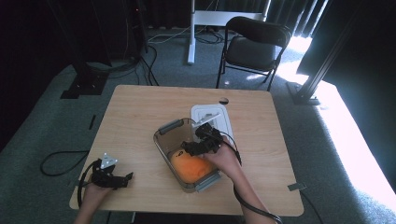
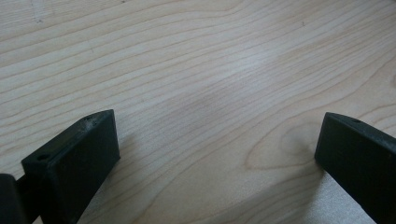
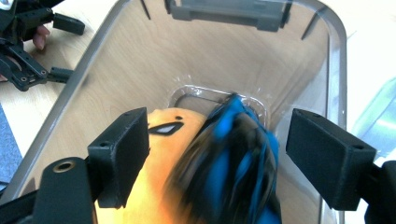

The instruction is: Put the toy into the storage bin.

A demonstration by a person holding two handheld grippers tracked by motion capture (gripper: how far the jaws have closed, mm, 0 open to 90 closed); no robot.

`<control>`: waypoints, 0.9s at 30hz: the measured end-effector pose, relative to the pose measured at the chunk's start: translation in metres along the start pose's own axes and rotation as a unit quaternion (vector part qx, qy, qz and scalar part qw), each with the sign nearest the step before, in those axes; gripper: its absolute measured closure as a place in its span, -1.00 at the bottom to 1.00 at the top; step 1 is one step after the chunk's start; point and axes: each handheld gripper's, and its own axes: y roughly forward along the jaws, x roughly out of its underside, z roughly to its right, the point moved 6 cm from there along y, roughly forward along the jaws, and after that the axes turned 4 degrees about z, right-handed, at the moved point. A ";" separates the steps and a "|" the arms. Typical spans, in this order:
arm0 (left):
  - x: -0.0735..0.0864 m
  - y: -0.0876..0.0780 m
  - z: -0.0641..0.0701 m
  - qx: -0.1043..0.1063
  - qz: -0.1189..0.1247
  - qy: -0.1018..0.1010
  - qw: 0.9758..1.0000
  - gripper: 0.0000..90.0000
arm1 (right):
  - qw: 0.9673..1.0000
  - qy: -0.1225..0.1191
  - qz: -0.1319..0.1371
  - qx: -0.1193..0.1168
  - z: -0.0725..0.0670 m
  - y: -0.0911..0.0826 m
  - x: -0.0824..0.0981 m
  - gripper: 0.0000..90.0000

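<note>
- My right fingers (image 3: 217, 158) spread wide inside clear container (image 1: 164, 140); blurred blue-black thing (image 3: 238, 158) between them, above orange toy (image 1: 189, 168).
- My left fingers (image 2: 217, 154) open, empty, on bench (image 1: 135, 112).

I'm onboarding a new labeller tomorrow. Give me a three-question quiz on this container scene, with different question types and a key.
1. True or false: the right gripper has its jaws clamped shut on the lid.
2. Multiple choice: what lies under the left gripper? A) bare wooden table B) the orange thing C) a chair
3. Fill in: a blurred blue and black thing sits between the right gripper's jaws, above the ____ thing in the clear container.

Key
1. False: the jaws stand apart over the container; the lid lies on the table behind it.
2. A
3. orange, meaning the orange thing.
</note>
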 end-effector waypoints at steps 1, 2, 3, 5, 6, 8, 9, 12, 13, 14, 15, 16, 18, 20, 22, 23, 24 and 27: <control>0.000 0.000 0.000 0.000 0.000 0.000 1.000 -1.00 | 1.000 0.004 0.006 0.002 0.001 -0.002 0.000 -0.54; 0.000 0.000 0.000 0.000 0.000 0.000 1.000 -1.00 | 1.000 0.008 0.011 0.003 0.002 -0.004 0.000 -0.54; 0.000 0.000 0.000 0.000 0.000 0.000 1.000 -1.00 | 1.000 0.012 0.015 0.003 0.004 -0.007 0.001 -0.54; 0.000 0.000 0.000 0.000 0.000 0.000 1.000 -1.00 | 1.000 0.016 0.022 0.004 0.007 -0.011 0.002 -0.54; 0.000 0.000 0.000 0.000 0.000 0.000 1.000 -1.00 | 0.999 0.018 0.026 0.005 0.010 -0.013 0.002 -0.54; 0.000 0.000 0.000 0.000 0.000 0.000 1.000 -1.00 | 0.999 0.021 0.030 0.008 0.014 -0.018 0.004 -0.54; 0.000 0.000 0.000 0.000 0.000 0.000 1.000 -1.00 | 0.999 0.022 0.035 0.011 0.016 -0.020 0.004 -0.57; 0.000 0.000 0.000 0.000 0.000 0.000 1.000 -1.00 | 0.999 0.023 0.044 0.015 0.021 -0.026 0.007 -0.62; 0.000 0.000 0.000 0.000 0.000 0.000 1.000 -1.00 | 0.998 0.026 0.048 0.019 0.024 -0.029 0.008 -0.62; 0.000 0.000 0.000 0.000 0.000 0.000 1.000 -1.00 | 0.998 0.031 0.050 0.019 0.027 -0.031 0.010 -0.69; 0.000 0.000 0.000 0.000 0.000 0.000 1.000 -1.00 | 0.998 0.036 0.051 0.023 0.029 -0.032 0.010 -0.69; 0.000 0.000 0.000 0.000 0.000 0.000 1.000 -1.00 | 0.998 0.040 0.052 0.025 0.032 -0.034 0.012 -0.69; 0.000 0.000 0.000 0.000 0.000 0.000 1.000 -1.00 | 0.997 0.049 0.056 0.029 0.038 -0.038 0.015 -0.69; 0.000 0.000 0.000 0.000 0.000 0.000 1.000 -1.00 | 0.996 0.052 0.060 0.033 0.043 -0.040 0.017 -0.69; 0.000 0.000 0.000 0.000 -0.001 0.001 1.000 -1.00 | 0.995 0.067 0.065 0.044 0.055 -0.044 0.022 -0.68; 0.000 0.000 0.000 0.000 0.000 0.000 1.000 -1.00 | 0.994 0.072 0.067 0.047 0.059 -0.045 0.024 -0.68; 0.000 0.000 0.000 0.000 -0.001 0.001 1.000 -1.00 | 0.994 0.073 0.065 0.052 0.063 -0.046 0.026 -0.68; 0.000 0.000 0.000 0.000 0.000 0.000 1.000 -1.00 | 0.992 0.083 0.062 0.069 0.074 -0.045 0.033 -0.69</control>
